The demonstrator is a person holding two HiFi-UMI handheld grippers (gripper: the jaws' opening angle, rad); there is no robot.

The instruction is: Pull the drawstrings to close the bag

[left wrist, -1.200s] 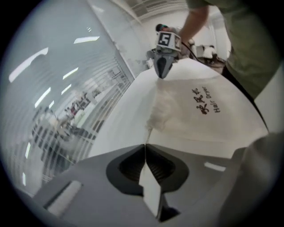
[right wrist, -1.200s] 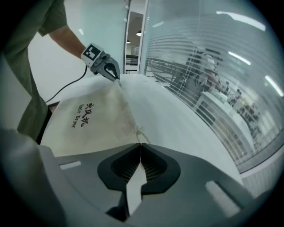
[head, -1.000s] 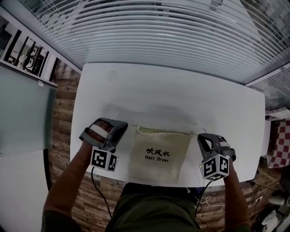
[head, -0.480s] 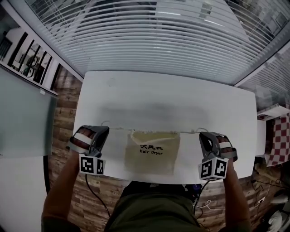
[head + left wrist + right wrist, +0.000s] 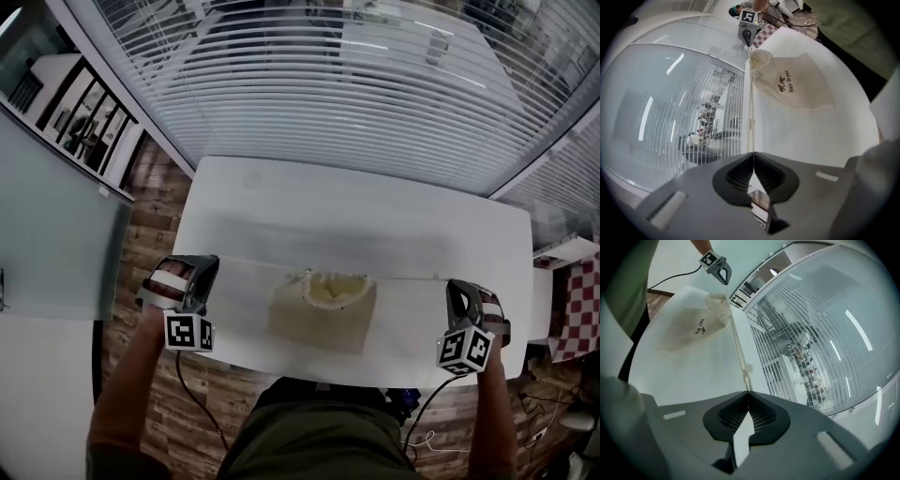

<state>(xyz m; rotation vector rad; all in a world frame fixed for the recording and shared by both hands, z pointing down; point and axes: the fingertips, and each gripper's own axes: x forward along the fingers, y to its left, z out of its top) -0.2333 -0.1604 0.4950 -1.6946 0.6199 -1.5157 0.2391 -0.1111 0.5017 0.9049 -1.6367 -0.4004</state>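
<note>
Cream cloth drawstring bag [image 5: 323, 314] sits near edge of white counter [image 5: 356, 206], mouth gathered. Thin cream drawstring [image 5: 248, 263] taut, axis left-right. Left gripper [image 5: 208, 269] and right gripper [image 5: 457, 289] jaws each pinch one end, bag between them.

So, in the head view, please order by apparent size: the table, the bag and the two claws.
1. Table, by far the largest.
2. Bag.
3. Left claw and right claw, both shut on the drawstrings: alike, so unranked.
</note>
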